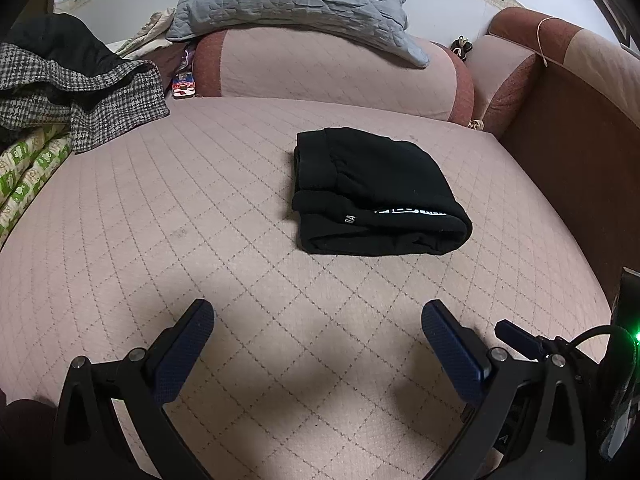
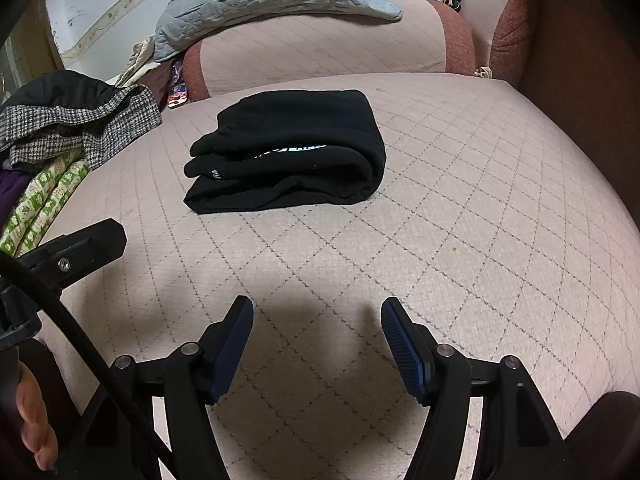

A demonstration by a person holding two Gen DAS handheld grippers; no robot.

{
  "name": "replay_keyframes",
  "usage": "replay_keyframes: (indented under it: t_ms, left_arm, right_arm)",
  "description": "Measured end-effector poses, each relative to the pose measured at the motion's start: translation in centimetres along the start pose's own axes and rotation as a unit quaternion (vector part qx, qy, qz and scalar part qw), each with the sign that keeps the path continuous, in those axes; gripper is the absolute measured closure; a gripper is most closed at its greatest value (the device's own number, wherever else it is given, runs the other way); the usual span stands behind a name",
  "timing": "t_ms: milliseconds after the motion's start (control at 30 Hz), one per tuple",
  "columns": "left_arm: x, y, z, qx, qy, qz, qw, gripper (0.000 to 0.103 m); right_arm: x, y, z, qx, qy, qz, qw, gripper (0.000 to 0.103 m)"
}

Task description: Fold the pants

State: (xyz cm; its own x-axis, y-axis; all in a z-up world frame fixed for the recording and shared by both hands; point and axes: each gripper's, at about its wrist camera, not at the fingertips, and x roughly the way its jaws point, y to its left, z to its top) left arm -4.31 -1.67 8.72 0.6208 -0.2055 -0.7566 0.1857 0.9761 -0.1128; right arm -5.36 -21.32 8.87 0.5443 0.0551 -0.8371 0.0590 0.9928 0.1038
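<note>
The black pants (image 1: 372,192) lie folded in a thick compact bundle on the pink quilted sofa seat (image 1: 200,220), with white lettering showing on one layer. They also show in the right wrist view (image 2: 292,152). My left gripper (image 1: 318,312) is open and empty, held above the seat well in front of the pants. My right gripper (image 2: 317,310) is open and empty too, in front of the bundle and apart from it. Part of the left gripper (image 2: 76,252) shows at the left of the right wrist view.
A houndstooth garment (image 1: 76,96) and a green patterned cloth (image 1: 24,184) are piled at the left. A grey quilted pillow (image 1: 292,4) rests on the sofa backrest (image 1: 320,76). The brown armrest (image 1: 568,152) bounds the right side.
</note>
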Motion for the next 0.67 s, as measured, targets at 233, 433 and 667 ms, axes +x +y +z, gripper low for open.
replay_keyframes:
  t_ms: [233,433,667]
  left_arm:
    - [0.8,0.3,-0.3,-0.009,0.017,-0.007,0.9998,0.0]
    - [1.3,0.4,-0.6,-0.01,0.024,-0.008,0.9996,0.0]
    - [1.8,0.6,-0.8,-0.012,0.033,-0.01,0.9993,0.0]
  right_arm:
    - [0.1,0.1,0.0,-0.002,0.001,-0.002,1.0,0.031]
    - [0.2,0.2,0.0,-0.005,0.002,-0.003,1.0,0.031]
    - [0.4,0.1,0.0,-0.004,0.005,-0.008,1.0,0.029]
